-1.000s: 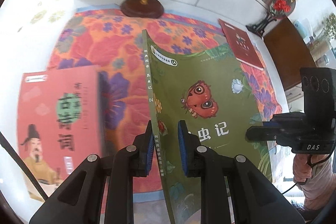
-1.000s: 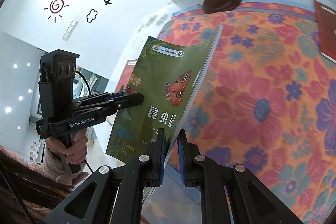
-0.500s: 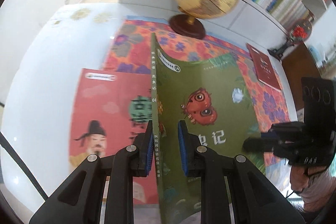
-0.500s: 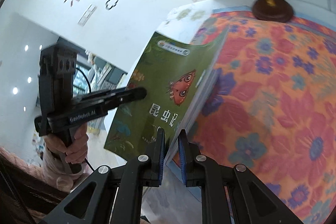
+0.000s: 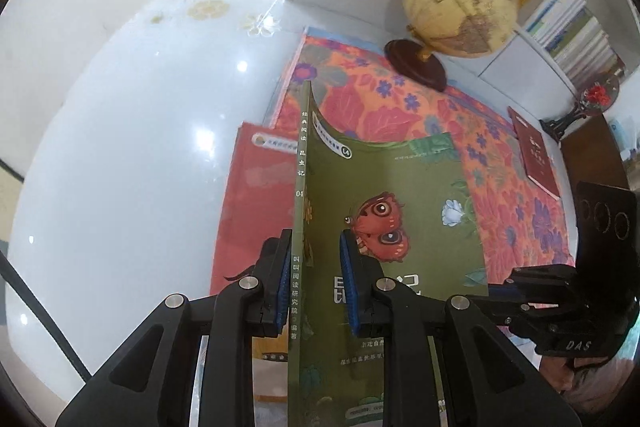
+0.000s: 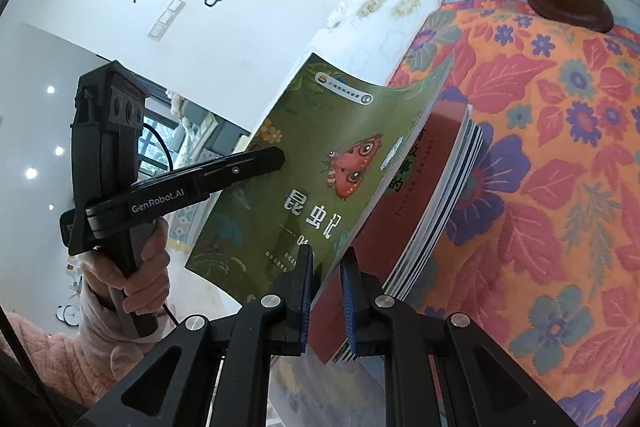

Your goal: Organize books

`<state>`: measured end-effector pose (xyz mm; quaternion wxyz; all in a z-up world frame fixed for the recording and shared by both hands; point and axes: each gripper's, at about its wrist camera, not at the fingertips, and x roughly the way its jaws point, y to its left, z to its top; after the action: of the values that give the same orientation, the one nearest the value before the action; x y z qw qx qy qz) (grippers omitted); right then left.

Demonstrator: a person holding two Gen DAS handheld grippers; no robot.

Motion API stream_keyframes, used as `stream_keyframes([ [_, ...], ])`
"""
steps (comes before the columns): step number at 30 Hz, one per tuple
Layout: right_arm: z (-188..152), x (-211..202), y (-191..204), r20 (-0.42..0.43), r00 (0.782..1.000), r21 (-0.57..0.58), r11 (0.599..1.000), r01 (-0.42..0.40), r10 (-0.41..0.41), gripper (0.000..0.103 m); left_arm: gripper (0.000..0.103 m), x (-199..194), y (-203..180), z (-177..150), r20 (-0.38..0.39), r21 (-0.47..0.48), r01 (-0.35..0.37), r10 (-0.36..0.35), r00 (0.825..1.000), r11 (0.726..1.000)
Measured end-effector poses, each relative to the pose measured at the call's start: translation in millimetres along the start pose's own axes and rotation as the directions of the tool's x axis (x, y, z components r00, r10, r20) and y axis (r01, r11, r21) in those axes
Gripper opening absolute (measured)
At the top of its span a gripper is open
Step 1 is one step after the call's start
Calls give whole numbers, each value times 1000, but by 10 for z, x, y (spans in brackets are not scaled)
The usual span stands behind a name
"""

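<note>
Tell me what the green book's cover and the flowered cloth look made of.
Green book: looks like thin coated paper, slightly glossy; the soft cover bows between the left gripper and right gripper, both shut on it. Flowered cloth: seems a woven or embroidered fabric, matte; thread texture and raised stitched outlines show around the leaves and flowers.

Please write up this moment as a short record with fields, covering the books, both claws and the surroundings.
Held book: green book, butterfly cover, carried above the red book
Left claw: shut on the spine edge
Right claw: shut on the opposite edge
Beneath: red book, lying on the white table
Other book: dark red book, flat on the floral cloth
Nearby: globe on the cloth
</note>
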<state>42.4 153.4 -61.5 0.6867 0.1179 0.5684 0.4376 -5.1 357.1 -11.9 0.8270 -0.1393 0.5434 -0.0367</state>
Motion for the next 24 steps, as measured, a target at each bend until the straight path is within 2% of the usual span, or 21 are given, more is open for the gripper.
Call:
stream_keyframes([
  [6, 0, 115, -47, -3, 1000, 30, 1000, 9, -9, 13, 18, 125, 163, 9, -20, -39, -5, 4, 1000, 999],
  [9, -27, 175, -71, 0, 1000, 38, 999, 29, -29, 13, 18, 216, 229, 14, -43, -43, -41, 39, 998, 998],
  [16, -29, 272, -145, -42, 998, 56, 997, 52, -50, 13, 22, 301, 311, -6, -63, -74, -54, 49, 997, 996],
  [18, -20, 286, -149, -50, 997, 54, 997, 54, -52, 13, 25, 305, 329, -14, -66, -81, -73, 67, 996, 994],
  [22, -29, 290, -178, -35, 997, 66, 995, 70, -68, 15, 25, 300, 361, -29, -70, -65, -139, 135, 988, 988],
  [24, -39, 298, -190, -41, 997, 78, 995, 62, -59, 15, 25, 294, 365, -41, -71, -57, -140, 136, 988, 989],
])
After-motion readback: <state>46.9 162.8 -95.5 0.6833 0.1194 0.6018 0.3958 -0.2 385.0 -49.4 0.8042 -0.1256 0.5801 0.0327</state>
